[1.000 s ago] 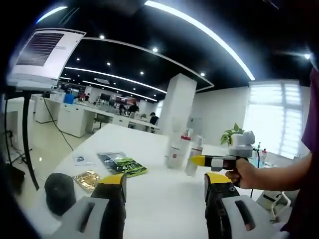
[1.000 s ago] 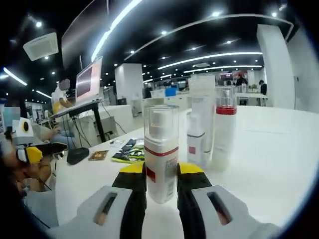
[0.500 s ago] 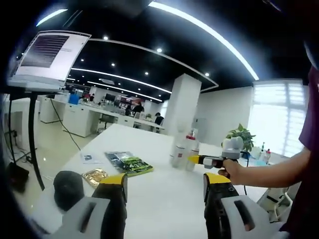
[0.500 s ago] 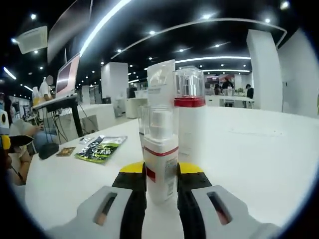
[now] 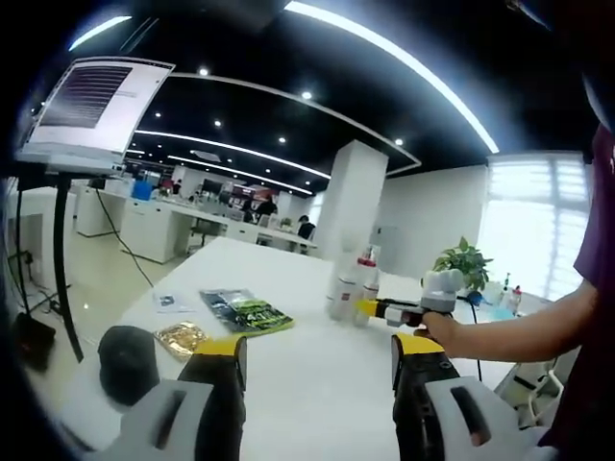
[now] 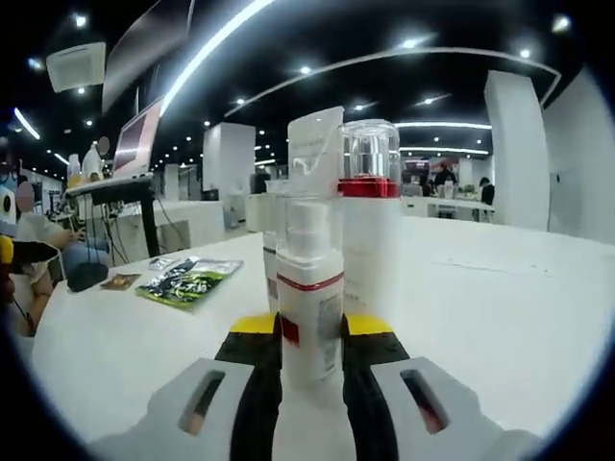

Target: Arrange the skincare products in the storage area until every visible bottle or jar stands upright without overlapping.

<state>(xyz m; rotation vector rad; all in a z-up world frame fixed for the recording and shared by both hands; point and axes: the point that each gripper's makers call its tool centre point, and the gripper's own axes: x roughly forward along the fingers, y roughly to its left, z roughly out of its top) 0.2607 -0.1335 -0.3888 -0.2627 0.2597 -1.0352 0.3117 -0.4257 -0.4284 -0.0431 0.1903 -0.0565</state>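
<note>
My right gripper [image 6: 309, 348] clamps the pump bottle [image 6: 307, 293] upright on the white table [image 6: 500, 307].
It stands just before the red-collared bottle [image 6: 371, 230] and, I think, a tube [image 6: 312, 149]; my left gripper [image 5: 317, 370] hangs spread apart.

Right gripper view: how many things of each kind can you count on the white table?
Red-banded bottles: 2, the held bottle in the right gripper jaws and the taller bottle behind it.
White tube: 1.
Flat packets: 2, the green packet and the gold packet.
Black lump: 1.
Total: 6; more may hide behind the bottles.
</note>
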